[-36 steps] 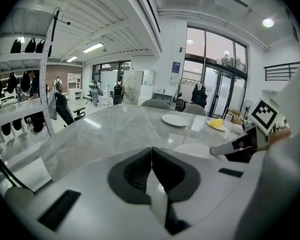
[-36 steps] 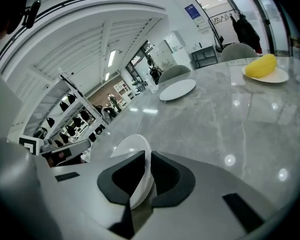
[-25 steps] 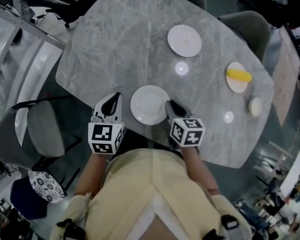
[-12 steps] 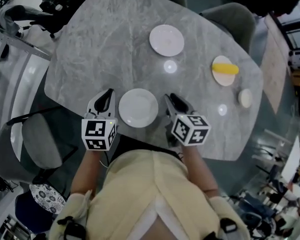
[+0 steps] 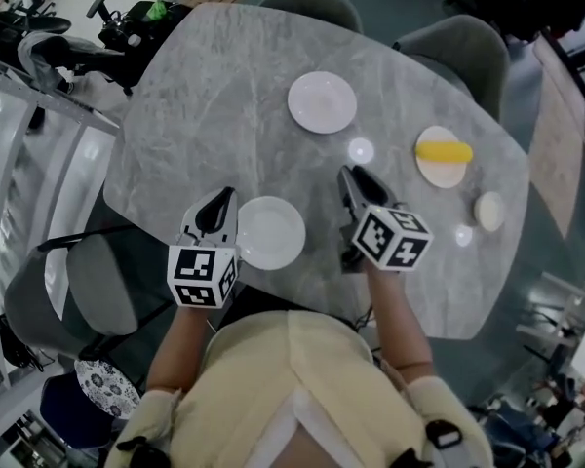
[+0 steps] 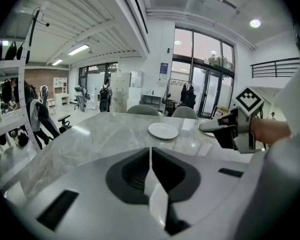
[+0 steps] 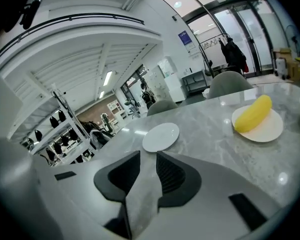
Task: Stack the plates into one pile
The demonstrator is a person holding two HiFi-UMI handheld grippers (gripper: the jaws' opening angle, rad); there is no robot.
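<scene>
The near white round plate [image 5: 270,232] lay flat on the grey marble-patterned desk [image 5: 224,96], close to the edge in front of the person. It sat between the two grippers, just beside the left gripper [image 5: 217,203] and a little apart from the right gripper [image 5: 352,181]. A far white round plate [image 5: 322,102] lay well beyond it, toward the middle of the desk.

The plates looked like glazed ceramic: stiff, smooth, probably slippery and liable to chip if knocked together. Lying flat, each offered only its thin raised rim as a hold. One finger would likely have to slide under that rim and the other press on top, then the plate would be lowered gently onto the next.

The left gripper's fingers [image 6: 150,156] stood nearly together, only a slit between them, and held nothing. The right gripper's fingers [image 7: 167,171] had just been opening and stood moderately apart, with only bare desk showing through the gap.

Both white plates were empty. A cream-coloured round plate [image 5: 435,171], off to the right, carried a yellow banana-shaped object [image 5: 443,151], which would have to come off before that plate joined a pile. Near it sat a small pale round dish [image 5: 488,211], and I could not tell what it held.
</scene>
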